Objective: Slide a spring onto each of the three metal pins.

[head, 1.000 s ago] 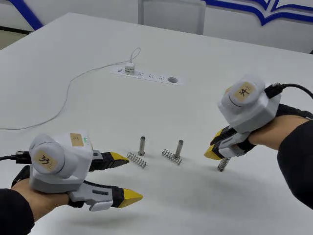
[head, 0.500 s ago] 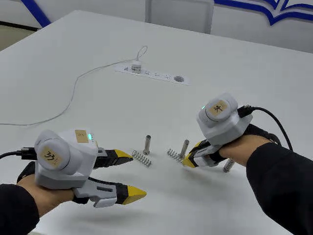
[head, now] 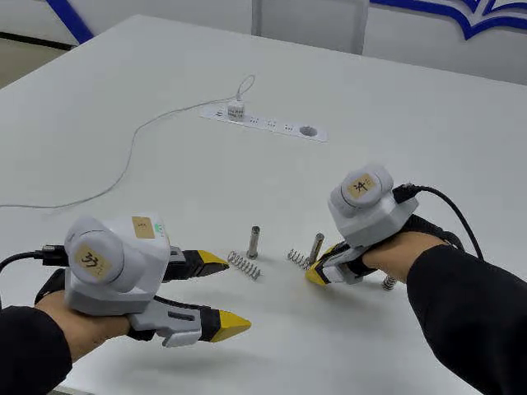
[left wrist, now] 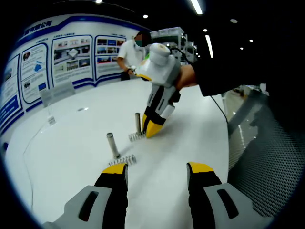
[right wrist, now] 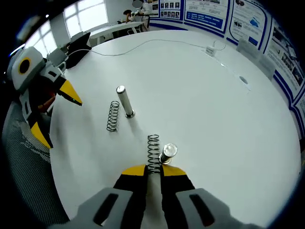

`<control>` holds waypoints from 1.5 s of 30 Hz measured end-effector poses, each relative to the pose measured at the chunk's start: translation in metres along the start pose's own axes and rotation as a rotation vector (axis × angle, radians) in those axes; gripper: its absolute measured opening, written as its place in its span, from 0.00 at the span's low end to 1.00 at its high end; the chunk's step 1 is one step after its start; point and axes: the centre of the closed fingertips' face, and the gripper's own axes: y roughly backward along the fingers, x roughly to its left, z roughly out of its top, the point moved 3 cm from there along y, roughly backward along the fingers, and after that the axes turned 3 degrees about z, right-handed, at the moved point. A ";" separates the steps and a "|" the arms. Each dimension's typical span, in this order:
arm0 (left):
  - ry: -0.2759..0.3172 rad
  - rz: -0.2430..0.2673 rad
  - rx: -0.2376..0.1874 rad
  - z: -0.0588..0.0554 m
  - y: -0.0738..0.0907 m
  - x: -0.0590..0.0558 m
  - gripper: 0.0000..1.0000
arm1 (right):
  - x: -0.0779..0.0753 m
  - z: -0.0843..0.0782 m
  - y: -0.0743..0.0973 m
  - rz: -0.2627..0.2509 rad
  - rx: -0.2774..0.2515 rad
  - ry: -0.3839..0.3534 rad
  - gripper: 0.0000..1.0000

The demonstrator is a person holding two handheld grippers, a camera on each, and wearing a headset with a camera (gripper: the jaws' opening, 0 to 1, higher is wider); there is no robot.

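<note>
Worktop (head: 165,74) is white and flat, and the parts lie near its middle. At the near left the left gripper (head: 221,295) hovers above the surface in a hand, its 2 yellow-tipped jaws spread wide with nothing between them and the tips pointing right toward the parts. At centre right the right gripper (head: 318,275) is angled down to the surface, its jaws drawn in to a narrow gap and pinching the near end of the middle spring (right wrist: 153,150), which lies flat on the worktop. 2 metal pins stand upright near each other: the left pin (head: 254,241) and the right pin (head: 316,246). Both are bare, with no spring on them. The middle spring lies just beside the base of the right pin, on its left. The left spring (head: 244,265) lies flat on the near side of the left pin, close to its base, and just beyond the far jaw tip of the left gripper, apart from it. The third spring (head: 389,282) shows in part at the right, behind the hand holding the right gripper. Whether it stands or lies cannot be told. At far centre lies a socket strip (head: 272,127) with a white plug (head: 236,109) at its left end and a thin cable (head: 123,169) trailing away to the left.
</note>
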 end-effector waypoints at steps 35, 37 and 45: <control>-0.147 -0.081 0.024 0.020 -0.008 -0.017 0.42 | 0.086 0.011 0.060 0.175 0.075 0.339 0.12; -0.155 -0.088 0.023 0.021 -0.008 -0.019 0.41 | 0.091 0.014 0.061 0.185 0.080 0.362 0.12; -0.194 -0.112 0.021 0.025 -0.010 -0.026 0.32 | 0.108 0.021 0.064 0.216 0.107 0.445 0.12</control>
